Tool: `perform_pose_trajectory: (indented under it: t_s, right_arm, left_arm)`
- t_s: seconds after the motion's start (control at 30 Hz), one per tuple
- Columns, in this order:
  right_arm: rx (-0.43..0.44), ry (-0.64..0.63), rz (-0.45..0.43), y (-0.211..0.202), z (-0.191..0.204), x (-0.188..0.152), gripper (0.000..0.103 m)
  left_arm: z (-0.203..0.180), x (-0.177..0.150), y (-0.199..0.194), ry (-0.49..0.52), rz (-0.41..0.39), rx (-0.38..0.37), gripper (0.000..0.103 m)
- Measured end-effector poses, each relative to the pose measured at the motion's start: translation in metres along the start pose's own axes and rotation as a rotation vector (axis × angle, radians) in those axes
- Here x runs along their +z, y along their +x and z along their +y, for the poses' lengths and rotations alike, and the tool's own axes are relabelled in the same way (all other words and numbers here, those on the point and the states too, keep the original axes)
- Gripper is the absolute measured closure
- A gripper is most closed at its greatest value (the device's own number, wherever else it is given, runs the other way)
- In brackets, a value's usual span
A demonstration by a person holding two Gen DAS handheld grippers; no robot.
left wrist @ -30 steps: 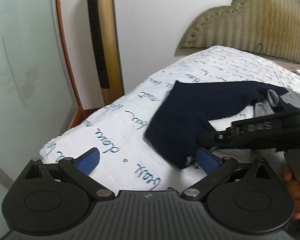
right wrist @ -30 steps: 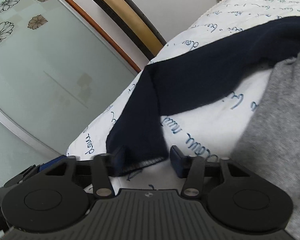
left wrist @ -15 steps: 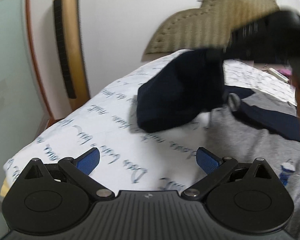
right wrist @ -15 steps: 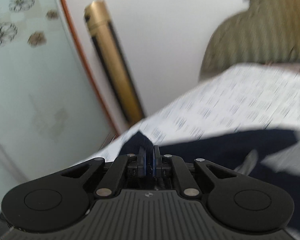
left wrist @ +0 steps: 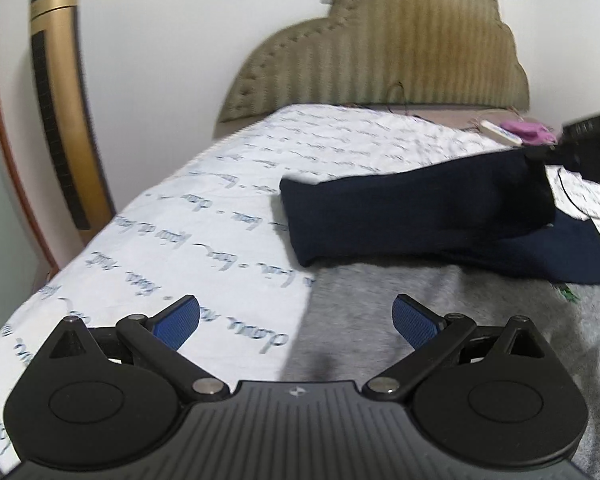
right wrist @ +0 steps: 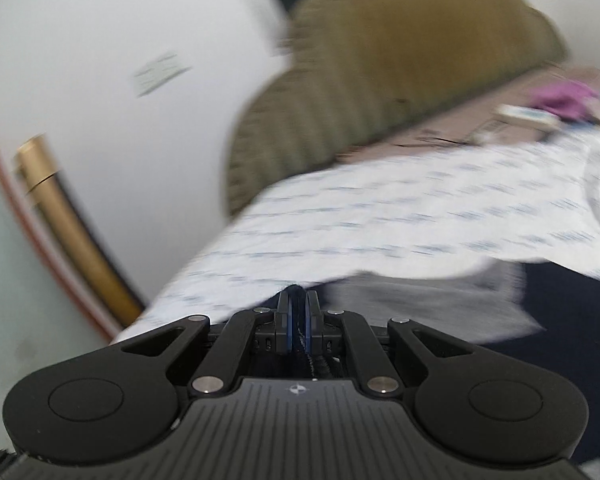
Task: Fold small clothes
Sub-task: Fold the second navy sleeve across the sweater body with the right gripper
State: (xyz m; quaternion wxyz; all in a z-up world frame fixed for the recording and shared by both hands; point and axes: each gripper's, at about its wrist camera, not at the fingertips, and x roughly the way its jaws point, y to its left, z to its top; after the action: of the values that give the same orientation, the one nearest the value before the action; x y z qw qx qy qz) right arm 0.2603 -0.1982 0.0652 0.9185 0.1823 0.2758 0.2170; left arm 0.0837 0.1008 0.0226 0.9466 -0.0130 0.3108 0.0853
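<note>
My right gripper [right wrist: 298,322] is clamping a hem of the navy garment [left wrist: 416,216] at the lower centre of its frame, lifting it so one half is doubling over the other; in the left view it is lying right of centre, overlapping the grey garment [left wrist: 380,316]. My left gripper [left wrist: 296,320] is hovering with jaws spread and empty over the bedsheet [left wrist: 204,216], free, I judge, for pinning the crease.

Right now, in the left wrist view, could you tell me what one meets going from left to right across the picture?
Gold tower fan → white bedsheet with blue script → navy garment → right gripper, at the right edge.
</note>
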Motion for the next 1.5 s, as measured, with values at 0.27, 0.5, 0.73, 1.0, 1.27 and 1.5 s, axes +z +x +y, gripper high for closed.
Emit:
perform_pose_trajectory:
  t_s: [0.27,0.5,0.73,1.0,1.27,1.5]
  right_arm:
    - [-0.131,0.260,0.148,0.021,-0.100,-0.047,0.063]
    - [-0.031,0.398,0.136,0.003,-0.112,-0.068,0.046]
    - [0.102,0.487,0.196,0.009,-0.105,-0.077,0.045]
    - [0.030,0.432,0.182,0.032,-0.080,-0.066,0.085]
    - [0.012,0.198,0.159,0.040,-0.027,-0.025,0.086]
    - [0.003,0.022,0.066,0.033,0.023,0.023,0.086]
  left_arm:
    - [-0.047,-0.009,0.031,0.113,0.075,-0.047,0.000]
    - [-0.058,-0.015,0.037,0.154,0.087,-0.046,0.000]
    - [-0.064,-0.013,0.041,0.156,0.096,-0.056,0.000]
    - [-0.071,-0.007,0.046,0.204,0.082,-0.023,0.000]
    - [-0.073,0.000,0.055,0.205,0.088,0.001,0.000]
    - [-0.077,-0.002,0.057,0.240,0.085,0.023,0.000]
